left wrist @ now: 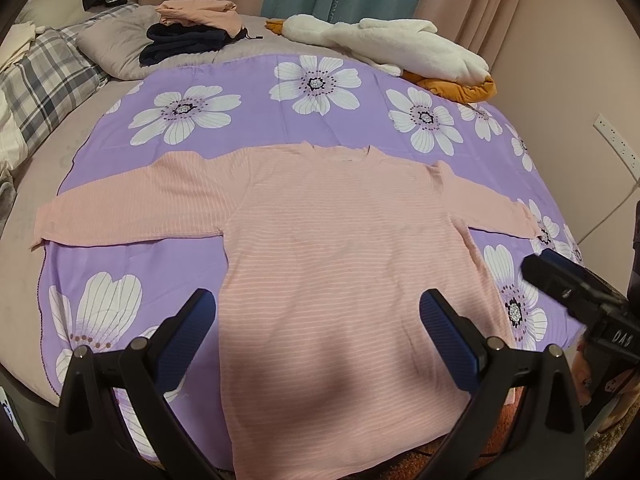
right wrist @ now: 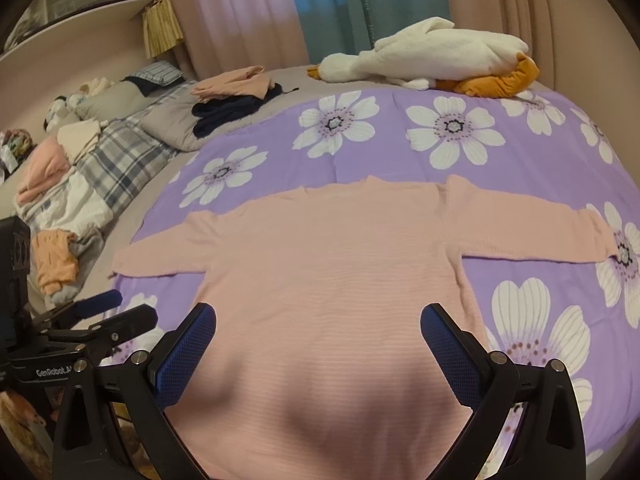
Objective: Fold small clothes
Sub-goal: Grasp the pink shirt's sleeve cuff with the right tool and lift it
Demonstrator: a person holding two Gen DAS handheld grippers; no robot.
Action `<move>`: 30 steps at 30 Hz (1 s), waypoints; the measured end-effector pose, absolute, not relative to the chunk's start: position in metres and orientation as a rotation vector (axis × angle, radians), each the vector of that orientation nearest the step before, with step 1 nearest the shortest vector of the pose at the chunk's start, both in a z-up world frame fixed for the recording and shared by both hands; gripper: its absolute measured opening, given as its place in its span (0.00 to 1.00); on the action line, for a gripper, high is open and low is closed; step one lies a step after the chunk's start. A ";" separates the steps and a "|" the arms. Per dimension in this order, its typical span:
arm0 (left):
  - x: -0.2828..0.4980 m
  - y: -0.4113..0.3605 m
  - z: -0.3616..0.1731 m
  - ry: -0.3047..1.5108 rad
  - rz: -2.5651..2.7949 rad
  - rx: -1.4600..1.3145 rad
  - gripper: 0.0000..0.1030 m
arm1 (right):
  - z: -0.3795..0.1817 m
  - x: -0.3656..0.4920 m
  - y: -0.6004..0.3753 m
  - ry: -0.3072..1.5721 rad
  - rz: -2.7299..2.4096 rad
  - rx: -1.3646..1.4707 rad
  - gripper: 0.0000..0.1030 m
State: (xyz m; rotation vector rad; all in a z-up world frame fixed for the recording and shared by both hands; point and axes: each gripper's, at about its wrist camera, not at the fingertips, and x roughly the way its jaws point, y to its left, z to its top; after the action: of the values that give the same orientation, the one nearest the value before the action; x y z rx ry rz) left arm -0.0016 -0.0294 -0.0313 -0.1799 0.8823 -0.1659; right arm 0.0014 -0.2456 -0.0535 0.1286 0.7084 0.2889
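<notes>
A pink striped long-sleeved top (left wrist: 332,240) lies flat on a purple flowered cloth (left wrist: 328,80), collar away from me, both sleeves spread out sideways. It also shows in the right wrist view (right wrist: 328,264). My left gripper (left wrist: 318,308) is open and empty, held above the top's lower body. My right gripper (right wrist: 318,322) is open and empty, also above the lower body. The right gripper shows in the left wrist view (left wrist: 560,280) at the right edge. The left gripper shows in the right wrist view (right wrist: 116,312) at the left edge.
A folded pile of pink and dark clothes (left wrist: 192,32) sits at the far side of the bed. A white plush goose (left wrist: 400,48) lies at the far right. Plaid pillows (left wrist: 44,80) and loose clothes (right wrist: 52,264) lie along the left. A wall with a socket (left wrist: 616,144) is at right.
</notes>
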 end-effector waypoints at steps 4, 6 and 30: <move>0.006 -0.032 -0.035 0.891 -0.153 -0.171 0.99 | -0.052 0.006 -0.270 0.703 0.258 0.195 0.99; 0.011 -0.034 -0.037 0.898 -0.148 -0.168 0.99 | -0.051 0.007 -0.289 0.692 0.206 0.221 0.99; 0.070 -0.045 -0.122 1.059 -0.091 -0.262 0.61 | -0.142 0.089 -0.598 0.767 -0.373 0.844 0.61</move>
State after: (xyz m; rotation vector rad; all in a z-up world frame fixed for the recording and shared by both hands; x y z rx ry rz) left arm 0.0696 -0.0453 -0.1224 -0.2620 1.0587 -0.0910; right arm 0.0893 -0.5980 -0.1422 0.8445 0.7670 -0.3734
